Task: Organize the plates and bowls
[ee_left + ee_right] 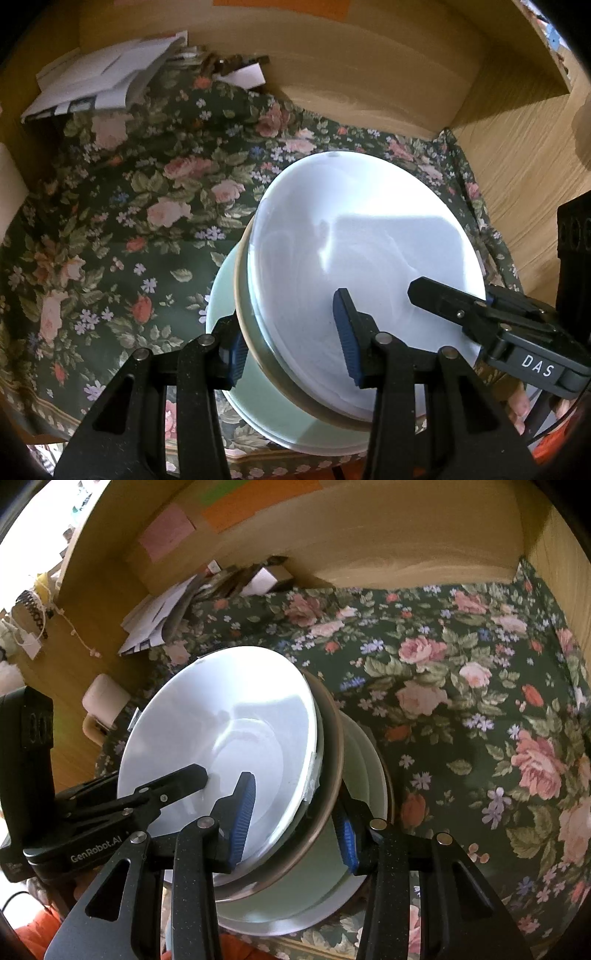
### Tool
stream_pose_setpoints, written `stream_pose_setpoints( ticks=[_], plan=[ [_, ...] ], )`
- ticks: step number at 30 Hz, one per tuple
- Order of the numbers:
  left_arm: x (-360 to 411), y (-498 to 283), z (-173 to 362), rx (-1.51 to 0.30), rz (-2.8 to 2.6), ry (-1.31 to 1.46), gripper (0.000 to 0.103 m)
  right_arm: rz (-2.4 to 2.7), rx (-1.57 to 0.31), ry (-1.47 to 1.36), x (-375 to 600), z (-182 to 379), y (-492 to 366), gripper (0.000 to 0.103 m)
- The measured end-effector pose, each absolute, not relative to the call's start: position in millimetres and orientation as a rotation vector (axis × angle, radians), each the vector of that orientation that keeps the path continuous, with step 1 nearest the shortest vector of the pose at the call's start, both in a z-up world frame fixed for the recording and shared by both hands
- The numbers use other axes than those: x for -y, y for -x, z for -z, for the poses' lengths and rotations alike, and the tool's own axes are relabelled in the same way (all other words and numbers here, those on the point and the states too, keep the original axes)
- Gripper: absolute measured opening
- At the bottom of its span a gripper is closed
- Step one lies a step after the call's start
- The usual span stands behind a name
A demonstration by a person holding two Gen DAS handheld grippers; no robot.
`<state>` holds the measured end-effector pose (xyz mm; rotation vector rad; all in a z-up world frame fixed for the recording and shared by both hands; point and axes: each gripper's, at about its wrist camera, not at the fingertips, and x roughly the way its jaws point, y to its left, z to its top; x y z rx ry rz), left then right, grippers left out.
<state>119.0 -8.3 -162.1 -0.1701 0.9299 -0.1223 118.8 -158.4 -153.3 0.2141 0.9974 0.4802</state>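
Observation:
A stack of dishes is held tilted above the floral cloth: a white plate on top, a tan-rimmed bowl under it, and a pale green plate at the bottom. My left gripper is shut on the near rim of the stack, one blue pad inside the white plate, the other outside. My right gripper is shut on the opposite rim of the same stack; it also shows in the left wrist view. The left gripper shows in the right wrist view.
A dark floral cloth covers the shelf floor inside a wooden cabinet with back wall and right side wall. Loose white papers and small clutter lie at the back left corner.

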Motion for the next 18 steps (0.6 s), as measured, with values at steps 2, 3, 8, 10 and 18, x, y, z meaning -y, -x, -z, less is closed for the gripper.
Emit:
stream_pose_setpoints(
  ticks=[2, 3, 8, 10, 18],
  plan=[
    [9.1, -119.1, 162.7, -0.925, 0.123, 0.162, 0.043, -0.481, -1.002, -0.217, 159.1, 156.1, -119.0, 0.037],
    [9.7, -118.7, 162.3, -0.921, 0.122, 0.154, 0.043, -0.48, -1.002, -0.221, 159.6, 156.9, -119.0, 0.037],
    [5.9, -120.0, 162.4, -0.916, 0.141, 0.161, 0.043, -0.502, -1.003, -0.227, 162.1, 158.4, -118.4, 0.039],
    [5.5, -115.3, 156.0, -0.861, 0.12, 0.123, 0.043, -0.499, -0.984, -0.231, 163.9, 155.9, -117.6, 0.04],
    [6.4, -89.6, 112.9, -0.685, 0.102, 0.052, 0.055, -0.432, -0.746, -0.119, 165.7, 103.3, -91.5, 0.049]
  ],
)
